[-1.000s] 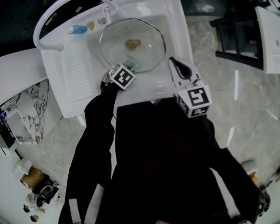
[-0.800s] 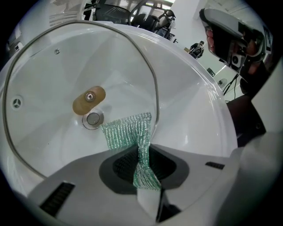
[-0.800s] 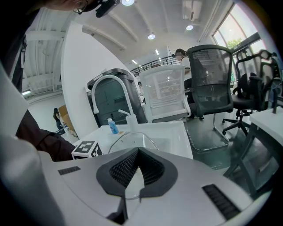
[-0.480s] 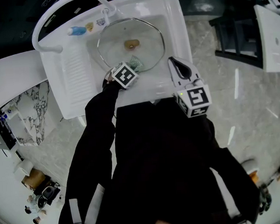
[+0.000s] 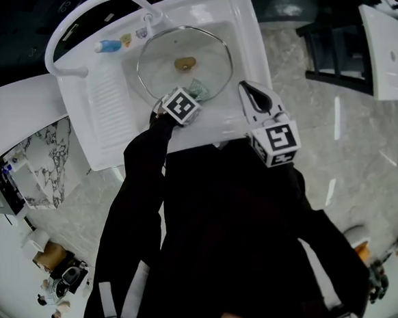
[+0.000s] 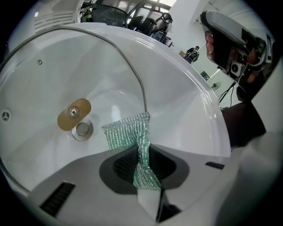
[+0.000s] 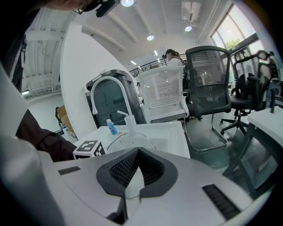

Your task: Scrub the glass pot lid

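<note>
- Sink [image 5: 252,27]: white, with a ribbed board left of the basin. It fills the top of the head view, and its front rim is against my body.
- Lid [image 5: 163,58]: glass, lying in the basin and taking up most of it. A bare strip of basin wall shows along its right side. The brown knob [image 6: 74,114] sits just above the drain [image 6: 82,129].
- Left arm: my black sleeve [image 5: 141,166] reaches forward over the front rim.
- Right gripper [image 5: 244,87]: held over the sink's front right corner, near the lid but apart from it. Its jaws are drawn together on nothing.
- Left gripper [image 5: 191,97]: at the lid's near edge, jaws clenched on the cloth.
- Cloth [image 6: 128,132]: green mesh, fanning out from the jaws. Its far edge meets the lid's metal rim.
</note>
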Tool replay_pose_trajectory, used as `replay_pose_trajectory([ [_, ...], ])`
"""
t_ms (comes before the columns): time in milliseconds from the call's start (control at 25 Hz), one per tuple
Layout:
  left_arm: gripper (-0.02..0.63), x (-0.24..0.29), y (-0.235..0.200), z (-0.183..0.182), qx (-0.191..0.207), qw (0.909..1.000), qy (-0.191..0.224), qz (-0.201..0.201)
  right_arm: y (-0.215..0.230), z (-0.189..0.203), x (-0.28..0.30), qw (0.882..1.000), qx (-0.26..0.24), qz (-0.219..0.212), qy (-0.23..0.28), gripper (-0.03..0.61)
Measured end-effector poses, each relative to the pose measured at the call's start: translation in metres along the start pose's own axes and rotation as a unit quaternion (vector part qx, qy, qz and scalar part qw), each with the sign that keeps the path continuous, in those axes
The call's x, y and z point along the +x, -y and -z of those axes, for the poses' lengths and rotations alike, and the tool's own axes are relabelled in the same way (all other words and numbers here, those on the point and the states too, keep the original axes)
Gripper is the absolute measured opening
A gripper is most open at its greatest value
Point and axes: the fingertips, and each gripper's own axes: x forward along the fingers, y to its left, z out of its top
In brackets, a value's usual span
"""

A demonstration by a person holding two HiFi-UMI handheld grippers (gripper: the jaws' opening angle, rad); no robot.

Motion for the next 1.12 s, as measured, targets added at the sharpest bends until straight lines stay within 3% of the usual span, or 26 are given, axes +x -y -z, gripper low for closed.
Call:
replay_pose_trajectory([
  [400,0.067,0.001,0.005,-0.01,-0.01,0.9998,0.01,0.015,0.005,0.002,-0.004,1.0,0.007,0.009,0.005,0.003],
  [680,0.066,0.0,0.021,-0.028,-0.036,0.997,0.032,0.061,0.008,0.0,-0.005,1.0,0.009,0.014,0.004,0.003],
  [1120,0.066,0.004,0.028,-0.04,-0.029,0.9967,0.032,0.069,0.011,-0.001,-0.006,1.0,0.007,0.012,0.006,0.002],
])
